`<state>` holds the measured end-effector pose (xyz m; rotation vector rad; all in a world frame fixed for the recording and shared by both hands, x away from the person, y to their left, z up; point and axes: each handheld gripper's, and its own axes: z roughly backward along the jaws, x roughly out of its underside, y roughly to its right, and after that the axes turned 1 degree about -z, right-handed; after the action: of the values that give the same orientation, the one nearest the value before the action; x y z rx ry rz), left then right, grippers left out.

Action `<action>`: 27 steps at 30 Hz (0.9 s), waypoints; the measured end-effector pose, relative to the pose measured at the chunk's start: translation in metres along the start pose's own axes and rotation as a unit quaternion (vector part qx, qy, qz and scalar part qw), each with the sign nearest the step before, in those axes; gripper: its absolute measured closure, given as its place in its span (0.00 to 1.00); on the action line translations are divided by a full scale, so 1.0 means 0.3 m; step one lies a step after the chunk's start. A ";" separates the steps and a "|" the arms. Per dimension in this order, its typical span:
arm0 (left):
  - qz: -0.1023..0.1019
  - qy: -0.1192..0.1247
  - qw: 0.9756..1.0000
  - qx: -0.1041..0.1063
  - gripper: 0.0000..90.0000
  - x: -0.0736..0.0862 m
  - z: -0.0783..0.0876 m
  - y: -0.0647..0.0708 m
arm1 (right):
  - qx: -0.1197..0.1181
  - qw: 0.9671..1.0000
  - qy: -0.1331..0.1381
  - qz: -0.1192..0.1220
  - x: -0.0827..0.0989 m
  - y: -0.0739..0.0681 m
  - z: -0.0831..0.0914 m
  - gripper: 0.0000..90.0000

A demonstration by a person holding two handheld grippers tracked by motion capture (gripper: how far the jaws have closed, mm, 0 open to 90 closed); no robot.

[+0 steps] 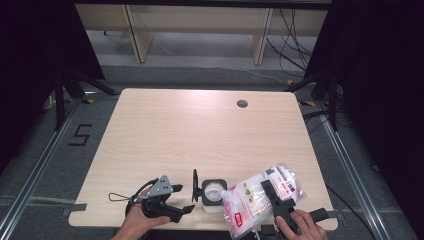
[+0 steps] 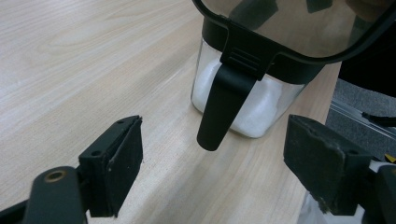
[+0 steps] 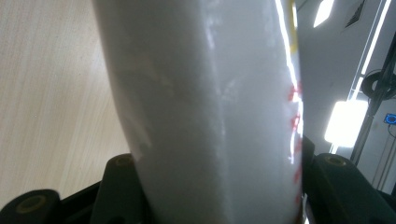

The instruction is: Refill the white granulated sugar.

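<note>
Jaws of the left gripper (image 2: 212,175) stand wide apart with nothing between them, hovering just over the table (image 2: 93,70). Straight ahead of them, near but not touching, sits a clear jar (image 2: 252,107) part filled with white grains, its black collar on top and a black tab (image 2: 224,109) hanging down its near side towards the gap between the jaws. The jar's see-through lid (image 2: 303,23) is swung open above it. From the high view the left gripper (image 1: 172,200) lies low at the near edge of the table, held by the left hand (image 1: 142,220), with the jar (image 1: 214,195) just to its right and the lid (image 1: 195,185) standing upright on the jar's left side.

Jaws of the right gripper (image 3: 219,186) are clamped on a white plastic bag (image 3: 210,102), which bulges up between them; red print runs down its right edge. In the high view the right gripper (image 1: 272,192) grips the bag (image 1: 250,200) across its middle, the bag tilted with its lower end just beside the jar, and the right hand (image 1: 300,227) holds the gripper at the table's near edge
</note>
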<state>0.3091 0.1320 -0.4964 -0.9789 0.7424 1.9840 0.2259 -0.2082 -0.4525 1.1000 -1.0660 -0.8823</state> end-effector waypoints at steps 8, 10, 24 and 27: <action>-0.003 -0.001 1.000 0.001 0.22 0.000 0.000 0.000 | 0.002 1.000 0.006 0.009 -0.002 0.003 0.000 0.55; -0.002 -0.001 1.000 0.000 0.22 0.000 0.000 0.000 | -0.003 1.000 0.001 0.021 0.000 0.010 0.002 0.55; -0.008 -0.001 1.000 0.002 0.22 -0.001 0.001 -0.002 | -0.003 1.000 0.001 0.022 -0.001 0.011 0.003 0.55; -0.001 0.000 1.000 0.000 0.22 -0.001 0.000 0.000 | -0.001 1.000 0.002 0.024 -0.001 0.013 0.002 0.55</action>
<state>0.3093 0.1319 -0.4962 -0.9796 0.7416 1.9818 0.2253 -0.2072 -0.4488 1.0700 -1.0834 -0.8432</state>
